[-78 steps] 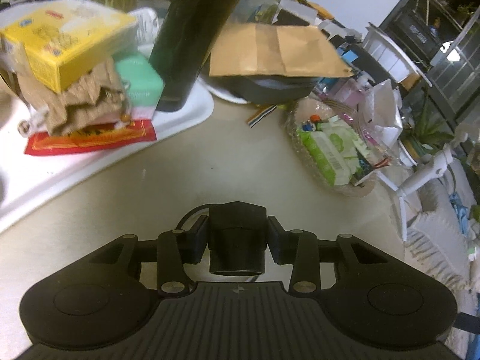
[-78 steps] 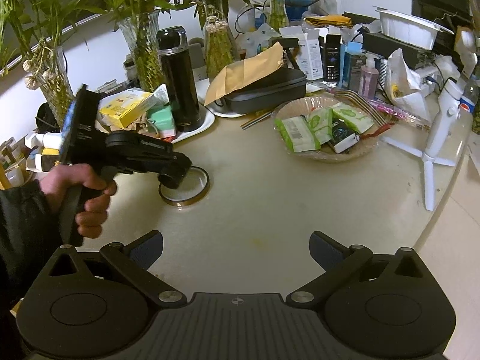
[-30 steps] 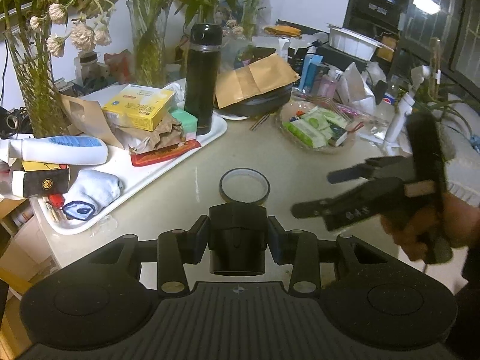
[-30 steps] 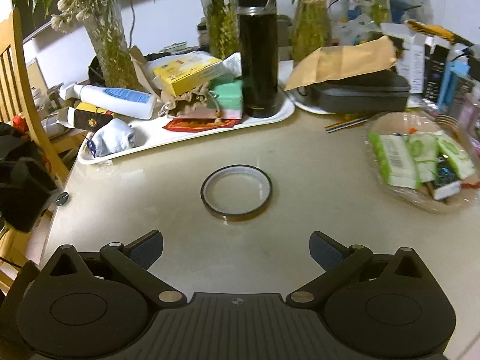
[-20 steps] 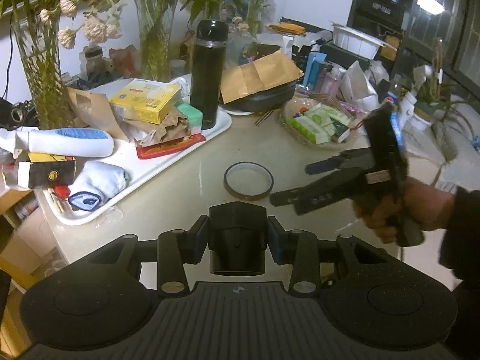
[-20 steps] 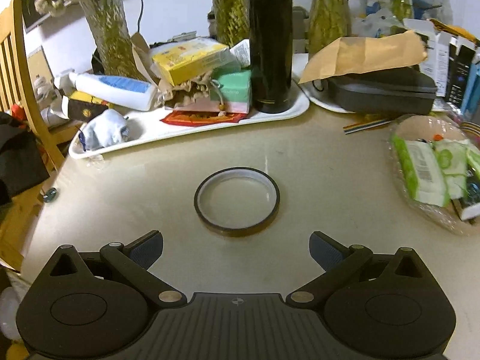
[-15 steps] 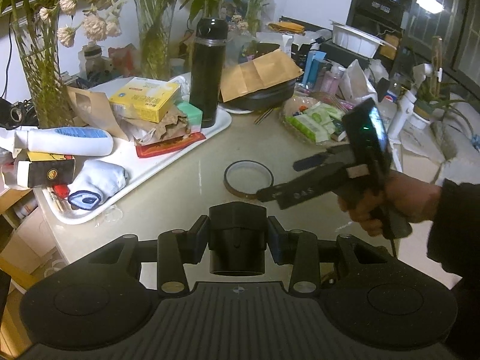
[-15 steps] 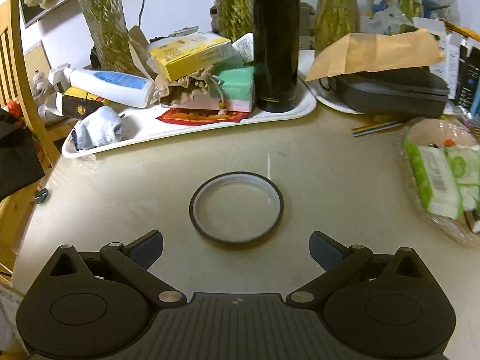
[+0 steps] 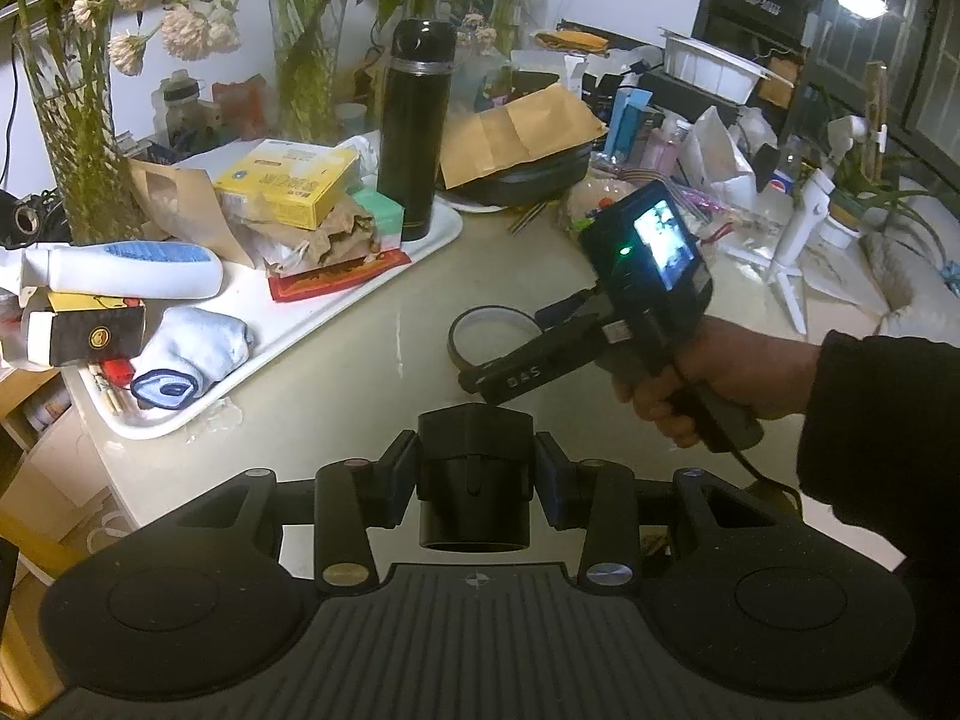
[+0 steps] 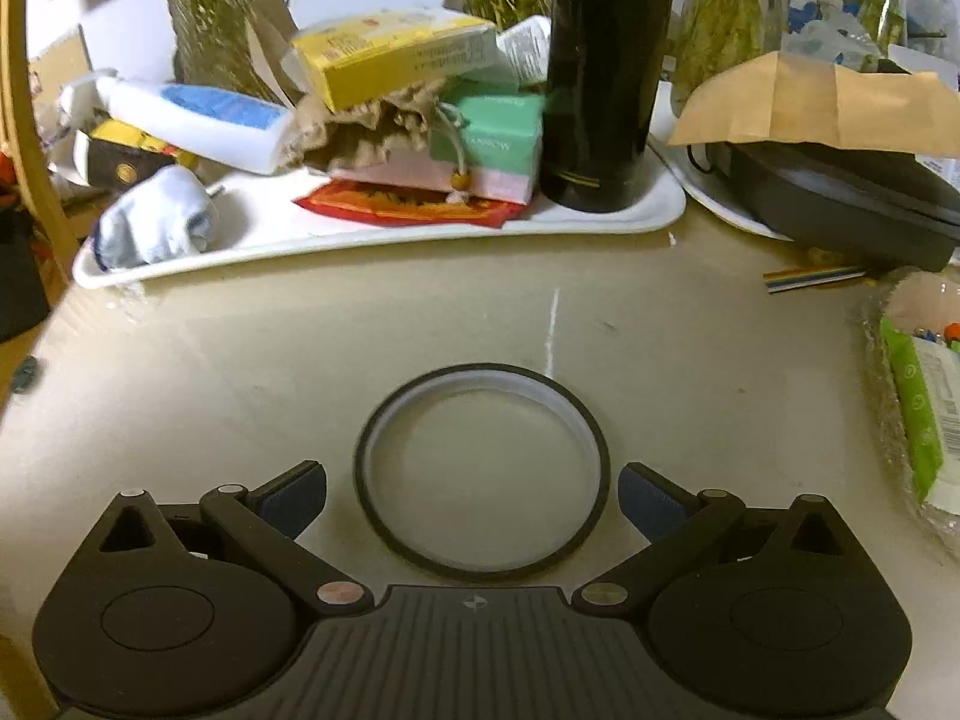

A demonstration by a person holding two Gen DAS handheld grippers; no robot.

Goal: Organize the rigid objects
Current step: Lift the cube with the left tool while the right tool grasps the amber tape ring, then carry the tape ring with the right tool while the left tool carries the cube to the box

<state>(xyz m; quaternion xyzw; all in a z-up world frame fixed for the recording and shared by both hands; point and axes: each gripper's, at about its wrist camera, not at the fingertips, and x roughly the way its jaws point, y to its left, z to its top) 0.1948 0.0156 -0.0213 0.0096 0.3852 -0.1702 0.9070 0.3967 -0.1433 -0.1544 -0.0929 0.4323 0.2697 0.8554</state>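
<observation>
Right wrist view: the right tool [image 10: 473, 495], wide open and empty, straddles a tape ring [image 10: 480, 468] lying flat on the table [image 10: 240, 360]. White tray [image 10: 372, 234] at 12 o'clock. It should lower squarely before closing. The left tool [image 9: 474, 474] grips a black cylinder [image 9: 474, 480].

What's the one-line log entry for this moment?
left gripper: shut on black cylinder | right gripper: open, straddling tape ring on table | grasp: not yet closed

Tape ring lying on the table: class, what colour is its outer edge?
The tape ring has a dark, blackish-brown outer edge with a pale inner core, clearest in the right wrist view.
</observation>
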